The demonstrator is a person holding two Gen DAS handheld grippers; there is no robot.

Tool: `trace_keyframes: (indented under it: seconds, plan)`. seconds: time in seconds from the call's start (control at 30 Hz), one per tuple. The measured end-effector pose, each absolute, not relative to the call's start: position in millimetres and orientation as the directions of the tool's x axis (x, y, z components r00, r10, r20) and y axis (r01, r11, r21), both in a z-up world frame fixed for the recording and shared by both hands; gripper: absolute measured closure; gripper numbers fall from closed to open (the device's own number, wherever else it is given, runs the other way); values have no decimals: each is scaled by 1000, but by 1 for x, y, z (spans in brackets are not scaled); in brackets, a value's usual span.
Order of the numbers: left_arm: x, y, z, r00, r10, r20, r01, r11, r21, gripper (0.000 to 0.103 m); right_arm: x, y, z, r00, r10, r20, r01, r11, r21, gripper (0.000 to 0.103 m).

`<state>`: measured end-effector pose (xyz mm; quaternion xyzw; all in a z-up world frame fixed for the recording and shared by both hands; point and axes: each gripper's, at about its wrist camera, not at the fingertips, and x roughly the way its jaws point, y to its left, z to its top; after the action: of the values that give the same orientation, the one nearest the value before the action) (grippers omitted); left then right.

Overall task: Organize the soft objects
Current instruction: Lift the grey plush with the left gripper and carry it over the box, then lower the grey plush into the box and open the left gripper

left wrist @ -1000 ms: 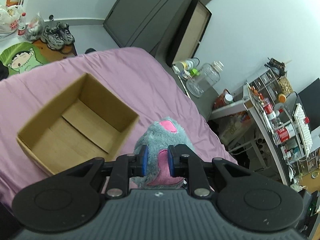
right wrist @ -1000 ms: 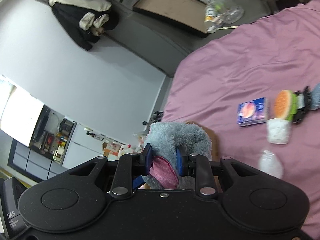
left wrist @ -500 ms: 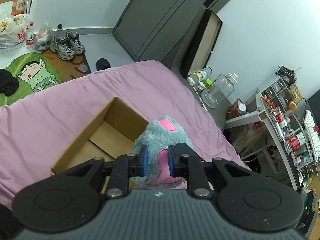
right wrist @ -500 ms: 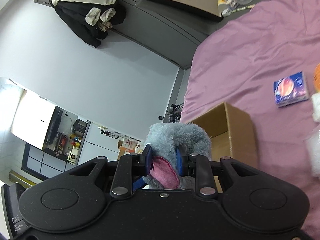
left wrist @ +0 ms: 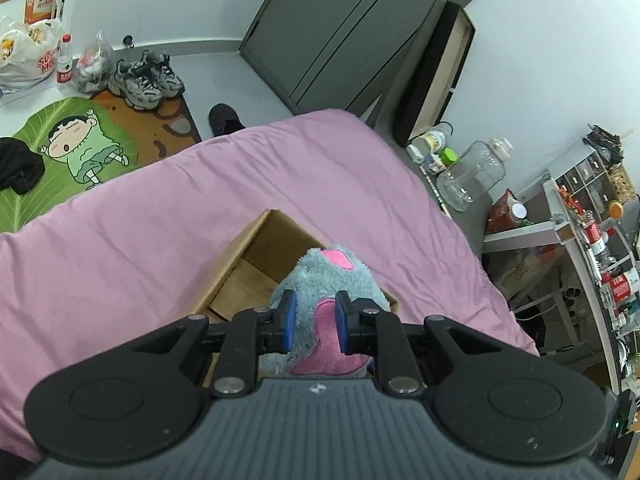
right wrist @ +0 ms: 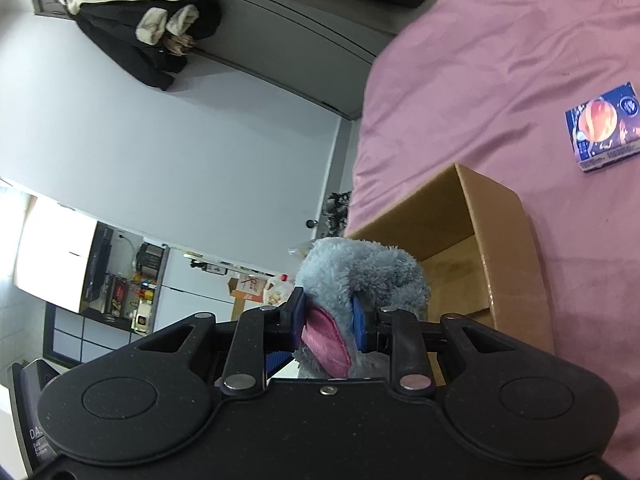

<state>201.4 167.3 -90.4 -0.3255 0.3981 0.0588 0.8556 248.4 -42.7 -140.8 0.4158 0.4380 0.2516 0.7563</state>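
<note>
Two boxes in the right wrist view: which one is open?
The brown cardboard box beside the plush toy: its top is open and the bare inside shows. The small blue printed box lies closed, flat on the pink sheet.

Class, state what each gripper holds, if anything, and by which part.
Both hold the grey plush toy: the left gripper and the right gripper each pinch a pink-lined flap, probably an ear.

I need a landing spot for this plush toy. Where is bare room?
The cardboard box floor is bare. The pink bedcover lies open between the box and the bed's far edge. The right wrist view shows only a small blue packet beyond the box. The plush toy crowds the box's near corner.
</note>
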Motion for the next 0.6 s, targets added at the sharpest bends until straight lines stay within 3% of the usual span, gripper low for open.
trace_keyframes:
  seconds: [0.6]
  plan:
    - [240,187,-132,611,-140,-780,-417,780,-467,84,269,-14,-167,454,695,-557,22,616,787,75]
